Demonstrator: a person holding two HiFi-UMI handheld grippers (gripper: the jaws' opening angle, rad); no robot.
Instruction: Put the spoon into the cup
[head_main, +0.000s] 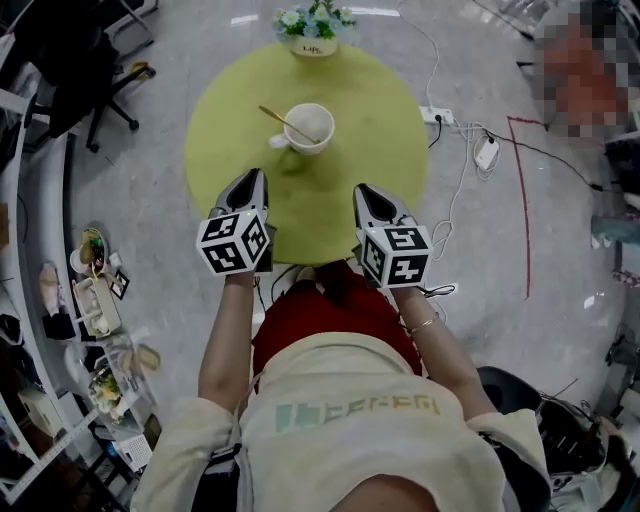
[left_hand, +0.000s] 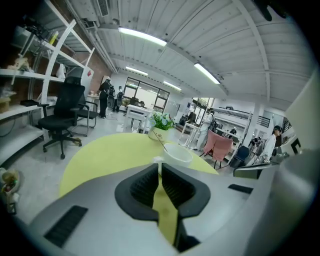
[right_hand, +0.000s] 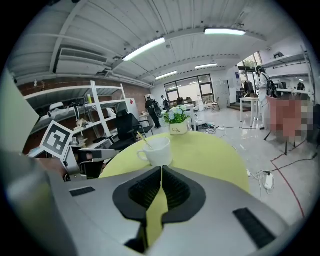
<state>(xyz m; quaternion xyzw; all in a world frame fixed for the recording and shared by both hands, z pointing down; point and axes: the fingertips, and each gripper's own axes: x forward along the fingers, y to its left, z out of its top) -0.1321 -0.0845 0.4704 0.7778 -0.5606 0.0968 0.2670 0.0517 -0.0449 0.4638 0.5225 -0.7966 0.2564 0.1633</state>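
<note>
Well, I see the thin golden spoon leaning in the glossy white cup on the round green table, its bowl hidden inside. Left gripper and right gripper have their ribbed pads together, empty.

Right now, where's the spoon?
Head view: the spoon sits in the white cup on the far half of the round green table, handle leaning out toward the upper left; the flower pot is beyond it at the far edge.
</note>
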